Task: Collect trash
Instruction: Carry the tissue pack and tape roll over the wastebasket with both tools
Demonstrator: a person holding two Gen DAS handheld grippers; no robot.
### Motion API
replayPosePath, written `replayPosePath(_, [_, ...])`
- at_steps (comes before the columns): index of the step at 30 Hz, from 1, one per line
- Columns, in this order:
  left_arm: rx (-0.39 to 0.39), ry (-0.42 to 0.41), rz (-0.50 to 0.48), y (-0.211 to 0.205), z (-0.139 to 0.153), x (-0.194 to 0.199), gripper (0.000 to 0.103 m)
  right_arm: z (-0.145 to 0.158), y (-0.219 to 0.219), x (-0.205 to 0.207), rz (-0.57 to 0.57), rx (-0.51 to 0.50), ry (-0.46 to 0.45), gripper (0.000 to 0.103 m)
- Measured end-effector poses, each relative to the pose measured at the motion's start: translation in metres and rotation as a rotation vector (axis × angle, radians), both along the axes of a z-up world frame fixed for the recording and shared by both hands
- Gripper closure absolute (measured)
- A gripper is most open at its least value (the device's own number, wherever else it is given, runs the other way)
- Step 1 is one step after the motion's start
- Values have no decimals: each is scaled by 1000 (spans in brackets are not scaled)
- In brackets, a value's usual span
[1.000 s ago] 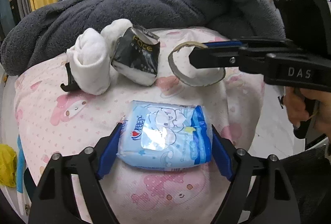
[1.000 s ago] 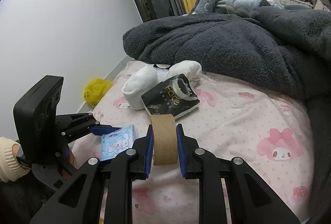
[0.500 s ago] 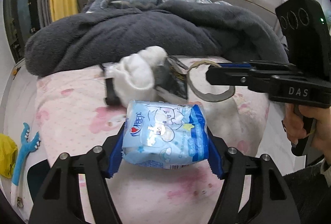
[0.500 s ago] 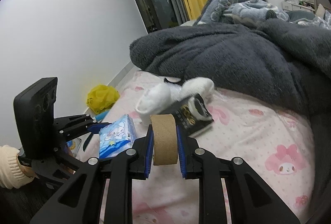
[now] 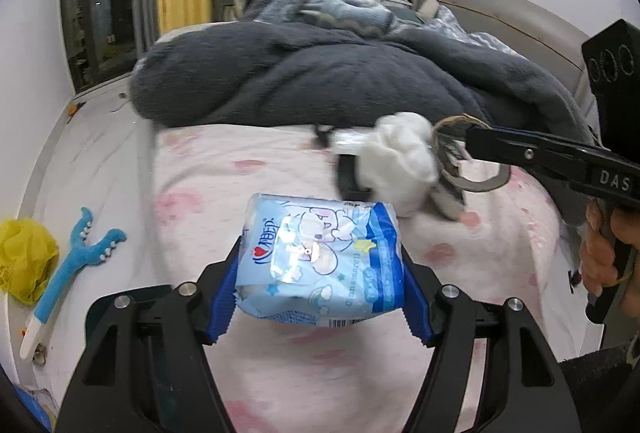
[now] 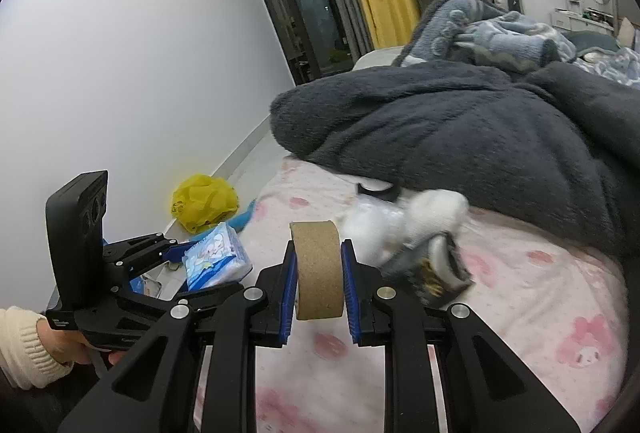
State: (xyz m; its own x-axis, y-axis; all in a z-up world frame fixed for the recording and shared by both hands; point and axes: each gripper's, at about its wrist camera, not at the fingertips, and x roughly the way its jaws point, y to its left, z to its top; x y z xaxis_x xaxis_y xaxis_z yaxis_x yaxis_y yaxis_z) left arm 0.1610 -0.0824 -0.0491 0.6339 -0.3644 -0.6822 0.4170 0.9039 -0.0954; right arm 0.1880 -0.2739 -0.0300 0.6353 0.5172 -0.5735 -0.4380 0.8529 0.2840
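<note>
- A bed with a pink cartoon-print sheet [image 5: 248,169] fills both wrist views; both tools hang above its near end.
- A dark grey fleece blanket [image 6: 460,121] lies heaped across the far half of the bed, with a blue-grey one bunched behind it.
- White socks [image 5: 400,157] rest on the sheet just in front of the blanket, touching a black crumpled packet [image 6: 436,269]; both are blurred.
- On the floor beside the bed sit a yellow plastic bag [image 6: 202,201] and a blue toothed toy [image 5: 80,253].
- The left gripper [image 5: 318,289] is closed part-way, its blue pads pressed on the two sides of a light-blue tissue pack [image 5: 320,257], which it holds clear of the sheet.
- The right gripper [image 6: 319,273] is closed narrowly on a brown cardboard tape roll [image 6: 318,265], gripped across its width and standing on edge between the pads, lifted off the bed.
</note>
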Motion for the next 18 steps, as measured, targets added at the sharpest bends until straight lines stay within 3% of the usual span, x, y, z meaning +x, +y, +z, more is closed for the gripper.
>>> replayPosePath(8, [22, 26, 101, 54, -14, 10, 32, 6, 51, 14, 22, 3, 2, 82])
replayPosePath(18, [47, 115, 230, 125, -49, 21, 32, 6, 115, 27, 66, 0, 13, 82])
